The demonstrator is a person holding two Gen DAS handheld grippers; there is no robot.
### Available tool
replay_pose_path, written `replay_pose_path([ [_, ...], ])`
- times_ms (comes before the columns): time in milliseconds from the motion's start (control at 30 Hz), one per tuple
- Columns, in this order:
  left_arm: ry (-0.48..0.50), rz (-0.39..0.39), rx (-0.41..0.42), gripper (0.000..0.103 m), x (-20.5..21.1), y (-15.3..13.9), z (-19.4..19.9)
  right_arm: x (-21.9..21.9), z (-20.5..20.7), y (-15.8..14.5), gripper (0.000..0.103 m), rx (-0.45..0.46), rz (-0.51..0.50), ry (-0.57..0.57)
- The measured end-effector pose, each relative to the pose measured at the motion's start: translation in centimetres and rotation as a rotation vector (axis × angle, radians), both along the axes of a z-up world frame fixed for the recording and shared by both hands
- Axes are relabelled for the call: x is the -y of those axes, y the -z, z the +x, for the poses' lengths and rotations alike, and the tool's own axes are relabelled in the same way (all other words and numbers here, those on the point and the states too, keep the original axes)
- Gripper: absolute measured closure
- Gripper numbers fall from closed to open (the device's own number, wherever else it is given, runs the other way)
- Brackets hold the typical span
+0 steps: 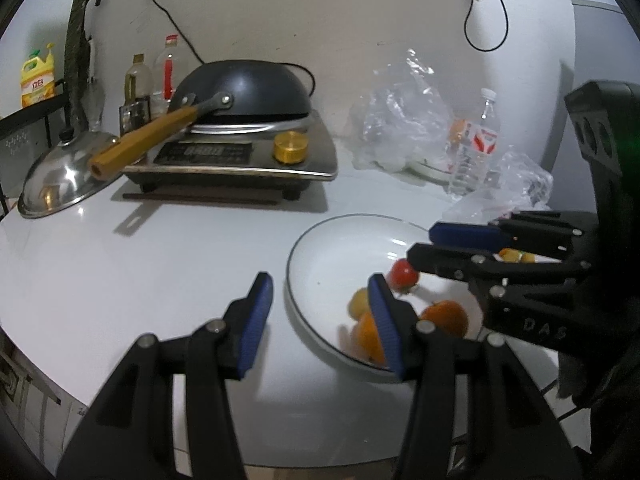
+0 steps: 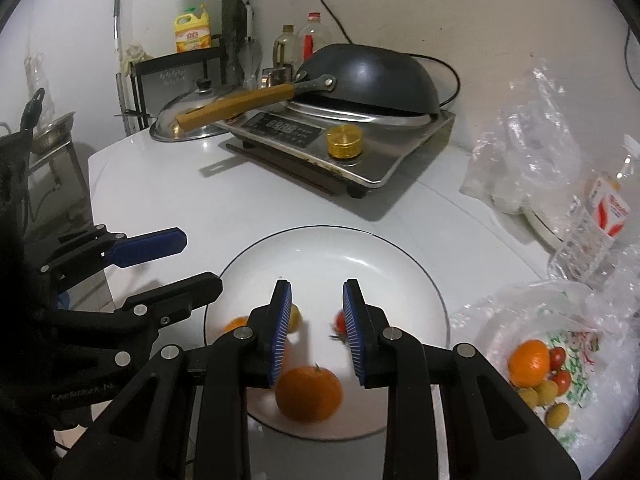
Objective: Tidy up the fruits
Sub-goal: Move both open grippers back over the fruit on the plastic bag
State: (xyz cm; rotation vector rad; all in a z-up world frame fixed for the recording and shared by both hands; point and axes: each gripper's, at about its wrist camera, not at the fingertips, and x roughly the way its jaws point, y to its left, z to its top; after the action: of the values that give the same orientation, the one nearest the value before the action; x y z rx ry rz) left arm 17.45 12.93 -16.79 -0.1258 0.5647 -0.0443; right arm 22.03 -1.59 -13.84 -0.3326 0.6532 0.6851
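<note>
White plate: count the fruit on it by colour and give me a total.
Oranges: 2
Red tomato: 1
Yellow-green fruit: 1
Total on the white plate: 4

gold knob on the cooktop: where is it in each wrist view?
Left wrist: gold knob, upper centre, on the cooktop's right front.
Right wrist: gold knob, upper centre, on the cooktop in front of the wok.
Shared landmark: black wok.
</note>
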Motion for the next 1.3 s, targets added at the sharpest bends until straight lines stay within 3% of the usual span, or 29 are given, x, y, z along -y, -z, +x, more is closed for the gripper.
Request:
replay_pose_path([
  [1300, 0.119, 0.118, 0.045, 0.052, 14.0, -3.4, 0.5, 16.1, -1.8, -2.3, 0.075, 0.054, 0.107, 0.165],
])
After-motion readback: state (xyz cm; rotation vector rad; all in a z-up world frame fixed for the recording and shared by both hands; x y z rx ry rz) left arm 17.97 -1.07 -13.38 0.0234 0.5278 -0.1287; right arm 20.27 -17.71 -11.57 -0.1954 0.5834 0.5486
